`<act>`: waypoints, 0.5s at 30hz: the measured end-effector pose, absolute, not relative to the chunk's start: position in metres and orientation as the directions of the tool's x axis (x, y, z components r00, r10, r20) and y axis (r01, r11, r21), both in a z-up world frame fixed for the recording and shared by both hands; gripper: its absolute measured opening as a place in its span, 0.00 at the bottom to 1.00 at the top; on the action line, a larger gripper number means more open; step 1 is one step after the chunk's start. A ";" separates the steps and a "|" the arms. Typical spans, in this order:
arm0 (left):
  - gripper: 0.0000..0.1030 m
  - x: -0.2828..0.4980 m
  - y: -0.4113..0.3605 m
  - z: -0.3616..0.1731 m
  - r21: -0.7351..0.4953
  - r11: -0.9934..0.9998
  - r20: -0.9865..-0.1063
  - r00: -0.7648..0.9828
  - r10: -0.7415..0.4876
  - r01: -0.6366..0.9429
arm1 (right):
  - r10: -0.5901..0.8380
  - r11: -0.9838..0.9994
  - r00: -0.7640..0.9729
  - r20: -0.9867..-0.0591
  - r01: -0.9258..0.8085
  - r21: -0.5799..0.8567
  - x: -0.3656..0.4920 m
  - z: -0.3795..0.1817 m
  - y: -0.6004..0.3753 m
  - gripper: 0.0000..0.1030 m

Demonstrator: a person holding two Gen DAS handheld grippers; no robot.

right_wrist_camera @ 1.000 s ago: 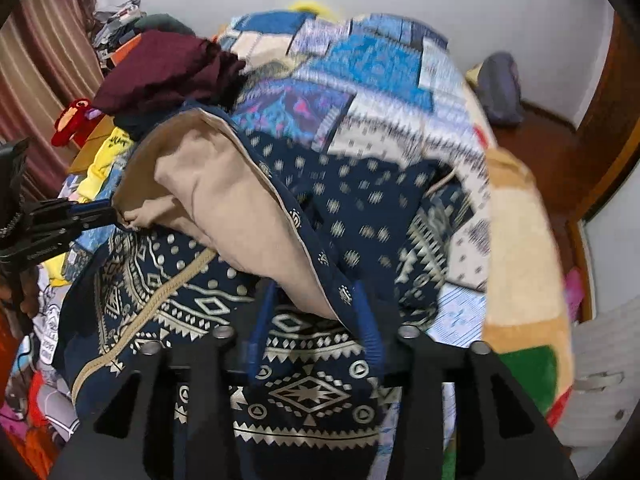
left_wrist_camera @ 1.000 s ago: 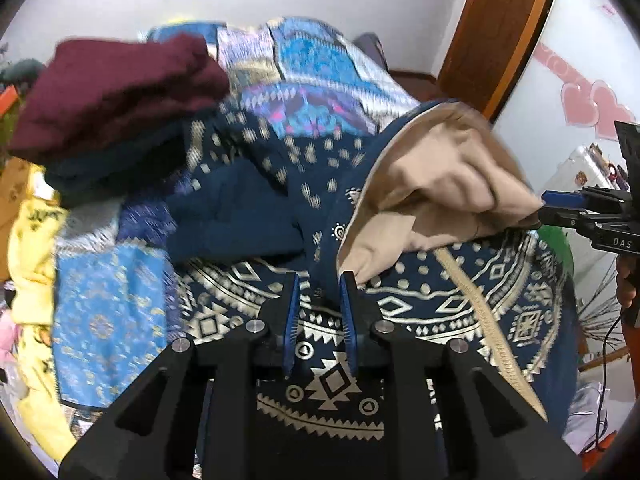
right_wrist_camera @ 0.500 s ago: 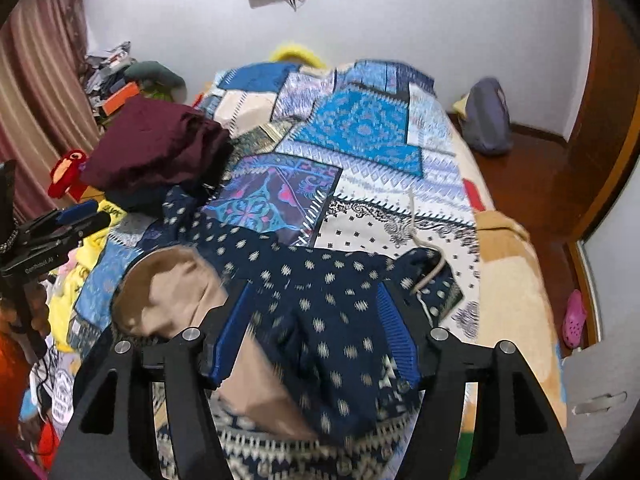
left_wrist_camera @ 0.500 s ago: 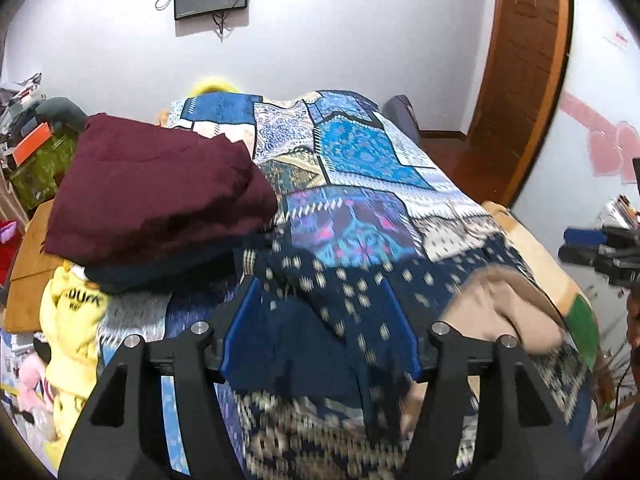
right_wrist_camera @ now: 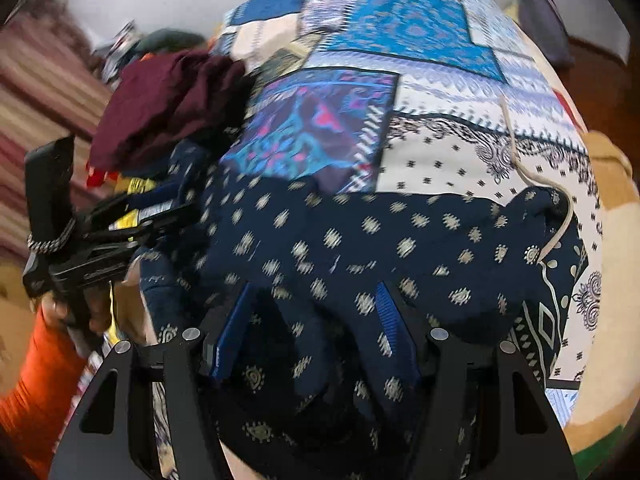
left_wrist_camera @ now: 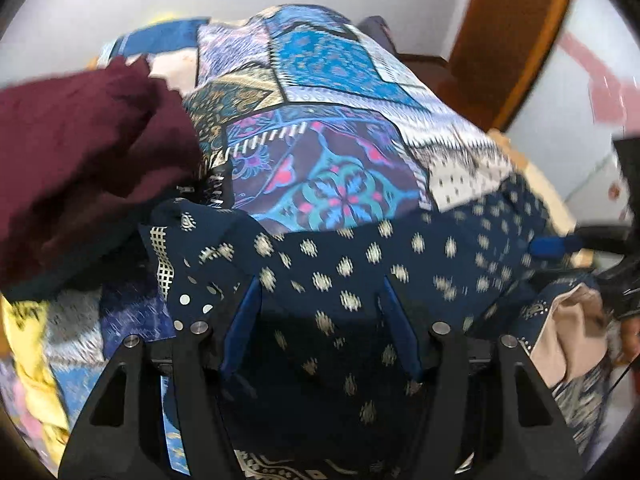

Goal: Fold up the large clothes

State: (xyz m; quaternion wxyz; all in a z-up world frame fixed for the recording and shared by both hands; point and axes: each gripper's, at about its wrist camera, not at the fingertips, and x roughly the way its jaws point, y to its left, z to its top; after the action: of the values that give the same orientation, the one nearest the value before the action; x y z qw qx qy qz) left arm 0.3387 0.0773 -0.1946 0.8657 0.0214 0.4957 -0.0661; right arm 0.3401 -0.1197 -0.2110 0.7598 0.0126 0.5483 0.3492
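A large navy garment with cream dots lies folded across the patchwork bedspread; a patch of its tan lining shows at the right. My left gripper hovers open over its left part, with cloth below the spread fingers but not pinched. In the right wrist view the same garment spans the bed, and my right gripper stands open above it. Each gripper shows in the other's view: the right one and the left one, gripped by a hand.
A maroon pile on darker clothes sits at the bed's left, also in the right wrist view as the maroon pile. Yellow cloth lies lower left. A pale cord trails on the bedspread. A wooden door stands far right.
Both grippers let go of the garment's edge and their jaws spread. The lifted flap with tan lining dropped flat. Both grippers have since tilted down close over the dotted cloth.
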 end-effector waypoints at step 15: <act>0.78 0.231 0.061 -0.196 -0.018 0.984 -0.858 0.502 -0.107 0.178 | 0.402 0.728 0.210 -0.891 -0.664 0.172 0.238 -0.212 -0.133 0.58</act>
State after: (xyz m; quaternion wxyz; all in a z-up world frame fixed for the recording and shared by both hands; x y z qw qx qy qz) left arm 0.2312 0.0606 -0.1958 0.8660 0.0363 0.4919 -0.0824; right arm 0.2380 -0.1330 -0.2120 0.7679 -0.1249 0.5237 0.3472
